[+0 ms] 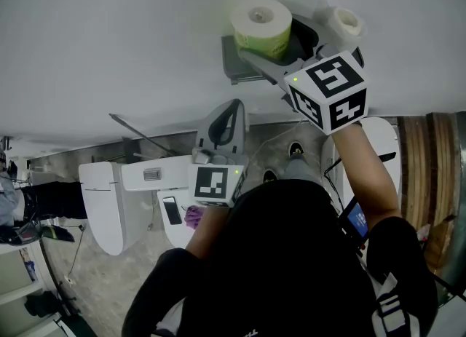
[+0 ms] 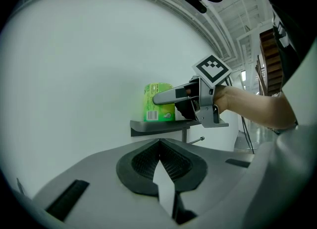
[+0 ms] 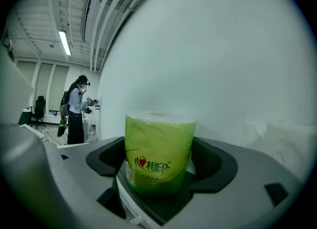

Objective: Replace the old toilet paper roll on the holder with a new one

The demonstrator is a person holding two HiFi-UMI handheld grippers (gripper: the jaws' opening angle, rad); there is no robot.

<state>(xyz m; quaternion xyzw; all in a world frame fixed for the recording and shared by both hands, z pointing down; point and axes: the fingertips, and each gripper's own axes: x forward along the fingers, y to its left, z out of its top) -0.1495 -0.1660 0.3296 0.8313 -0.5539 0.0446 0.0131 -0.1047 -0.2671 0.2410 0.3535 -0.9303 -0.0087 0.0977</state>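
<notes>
A new toilet paper roll in green wrap stands upright on the grey wall holder's shelf. My right gripper is open, its jaws wide on either side of the roll with gaps at both pads. A bare metal rod sticks out under the shelf. My left gripper hangs lower and back from the wall, shut. A thin white sliver shows between its pads; I cannot tell what it is. A white roll sits to the right of the green one.
The plain white wall fills the space behind the holder. White fixtures and a phone lie behind me, a wooden panel to the right. A person stands far off in the room.
</notes>
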